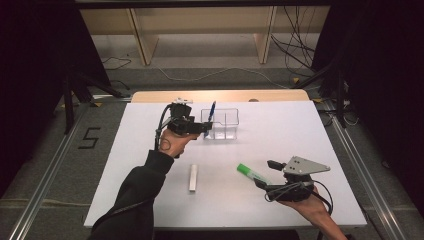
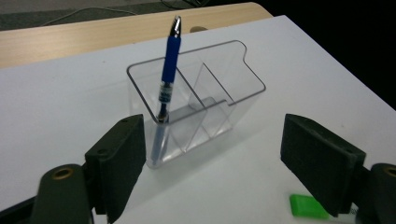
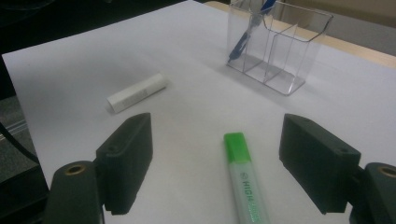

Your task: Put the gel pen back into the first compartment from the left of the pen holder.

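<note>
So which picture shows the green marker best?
The right gripper view: the marker lies close and big between the open right gripper's jaws, its lettering visible. The high view shows the whole marker, but small. The left gripper view catches just its green cap at the bottom edge.

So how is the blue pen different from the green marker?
The blue pen stands nearly upright in the clear holder; the green marker lies flat on the table. The pen is slim, the marker thicker. No claw grips either one.
</note>
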`<state>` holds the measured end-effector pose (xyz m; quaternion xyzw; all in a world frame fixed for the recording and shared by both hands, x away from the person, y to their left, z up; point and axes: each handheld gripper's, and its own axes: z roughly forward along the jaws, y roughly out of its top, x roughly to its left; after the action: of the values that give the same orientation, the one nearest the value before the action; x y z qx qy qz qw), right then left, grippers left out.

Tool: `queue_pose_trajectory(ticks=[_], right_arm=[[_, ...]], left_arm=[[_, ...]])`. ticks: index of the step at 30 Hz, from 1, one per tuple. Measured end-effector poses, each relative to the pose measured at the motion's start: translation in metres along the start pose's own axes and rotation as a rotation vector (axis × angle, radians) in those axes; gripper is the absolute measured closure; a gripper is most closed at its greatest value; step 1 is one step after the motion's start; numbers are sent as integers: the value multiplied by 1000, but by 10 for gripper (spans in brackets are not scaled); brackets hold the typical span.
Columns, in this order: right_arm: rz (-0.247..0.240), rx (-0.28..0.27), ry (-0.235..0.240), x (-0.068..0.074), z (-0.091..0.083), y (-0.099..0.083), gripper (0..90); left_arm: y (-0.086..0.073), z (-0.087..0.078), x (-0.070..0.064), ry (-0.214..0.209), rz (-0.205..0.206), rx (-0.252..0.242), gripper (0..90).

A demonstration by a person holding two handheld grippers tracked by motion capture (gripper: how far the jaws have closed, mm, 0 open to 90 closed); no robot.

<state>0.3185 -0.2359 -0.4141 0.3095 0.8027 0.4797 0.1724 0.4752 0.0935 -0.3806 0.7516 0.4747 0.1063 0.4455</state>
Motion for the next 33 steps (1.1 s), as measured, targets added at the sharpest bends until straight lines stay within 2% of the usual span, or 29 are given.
queue_pose_trajectory(ticks=[1,4,8,13,22,33], right_arm=[[1,3,0,0,1,0,265],[0,10,-7,-1,1,-1,264],[9,10,-8,-1,1,0,264],[6,22,-17,-2,2,-1,263],[21,45,-26,-5,4,-4,262],[18,58,-27,-7,6,-5,261]], left_arm=[[-1,-2,0,-2,11,17,215],[-6,-7,-1,0,19,19,208],[-14,-11,1,3,0,29,197],[-24,-15,0,8,19,54,177],[-41,-27,-2,2,33,41,165],[-55,-35,-6,-30,49,23,162]])
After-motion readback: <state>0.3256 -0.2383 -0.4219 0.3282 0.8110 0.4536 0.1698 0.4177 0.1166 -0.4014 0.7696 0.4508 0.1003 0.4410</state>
